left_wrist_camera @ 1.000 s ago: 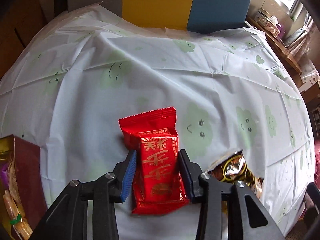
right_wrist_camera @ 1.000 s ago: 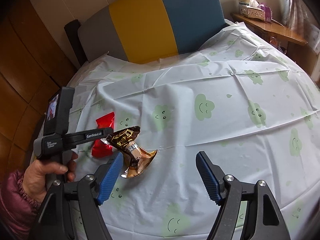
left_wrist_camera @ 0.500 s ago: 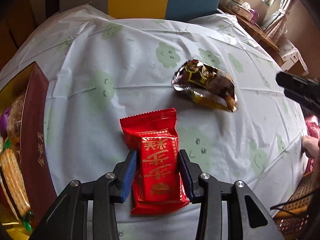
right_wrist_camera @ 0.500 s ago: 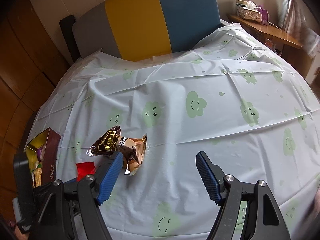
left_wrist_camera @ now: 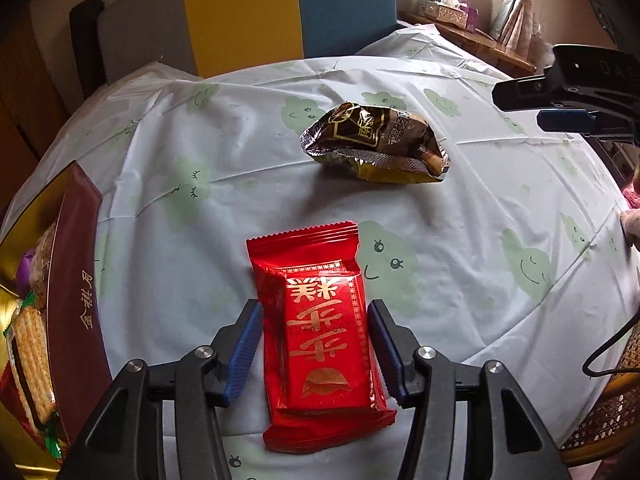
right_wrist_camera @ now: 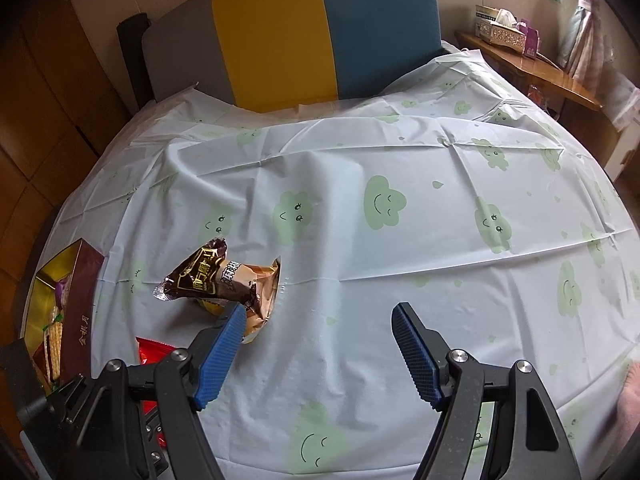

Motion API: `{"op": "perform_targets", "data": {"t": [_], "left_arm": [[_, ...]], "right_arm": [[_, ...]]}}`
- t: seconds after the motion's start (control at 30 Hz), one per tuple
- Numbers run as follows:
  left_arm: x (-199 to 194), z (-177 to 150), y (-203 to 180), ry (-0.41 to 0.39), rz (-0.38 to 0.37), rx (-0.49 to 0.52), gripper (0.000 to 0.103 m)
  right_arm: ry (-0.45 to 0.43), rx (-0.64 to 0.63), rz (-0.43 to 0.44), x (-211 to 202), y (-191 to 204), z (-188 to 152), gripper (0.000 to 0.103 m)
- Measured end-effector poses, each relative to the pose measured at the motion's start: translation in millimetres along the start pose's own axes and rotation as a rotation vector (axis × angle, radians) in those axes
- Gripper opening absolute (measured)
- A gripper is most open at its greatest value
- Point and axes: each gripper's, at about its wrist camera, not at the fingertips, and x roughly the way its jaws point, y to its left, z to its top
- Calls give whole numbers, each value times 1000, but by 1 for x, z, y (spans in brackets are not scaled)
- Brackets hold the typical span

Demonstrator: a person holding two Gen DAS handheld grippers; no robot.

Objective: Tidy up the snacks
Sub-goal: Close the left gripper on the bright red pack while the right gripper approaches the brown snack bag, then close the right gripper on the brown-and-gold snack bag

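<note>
A red snack packet [left_wrist_camera: 320,336] with gold characters lies on the table between the fingers of my left gripper [left_wrist_camera: 316,346]. The pads stand a little apart from its sides, so the gripper is open. A brown and gold snack bag [left_wrist_camera: 376,142] lies farther out; it also shows in the right wrist view [right_wrist_camera: 218,282]. My right gripper [right_wrist_camera: 318,354] is open and empty, its left pad [right_wrist_camera: 220,356] just in front of that bag. A corner of the red packet [right_wrist_camera: 154,354] shows at lower left. A dark red snack box [left_wrist_camera: 76,296] with crackers stands at the left.
The round table carries a white cloth with green clouds [right_wrist_camera: 400,208]. A grey, yellow and blue chair back [right_wrist_camera: 304,36] stands behind it. A wooden shelf with a tissue box [right_wrist_camera: 504,28] is at the far right. My right gripper shows at the left wrist view's right edge [left_wrist_camera: 576,92].
The left gripper has swung right with the red packet and its jaws have opened slightly off it. The brown bag and snack box came into its view. The right gripper stayed open.
</note>
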Motion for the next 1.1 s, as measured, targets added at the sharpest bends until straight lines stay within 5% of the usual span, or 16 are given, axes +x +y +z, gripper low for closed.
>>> {"op": "perform_targets", "data": {"t": [0.27,0.6,0.73,1.0,1.07,1.1], "left_arm": [[-4,-20,6,-162,-34,-4,51],[-1,-25,8,-215,-52,-12,51],[-1,-28,6,-231,-46,-9,51],[-1,-30,10,-245,-68,-26,51],[-2,-30,10,-246,-71,-28,51],[-2,-30,11,-247,-73,-29,51]], "right_arm": [[25,-50,36,7,11,-5,76],[69,-365,51,23,73,-11,76],[108,-538,44,38,98,4,87],[194,-832,-112,90,132,9,89],[212,-830,-111,100,131,10,83],[220,-821,-95,103,130,10,70]]}}
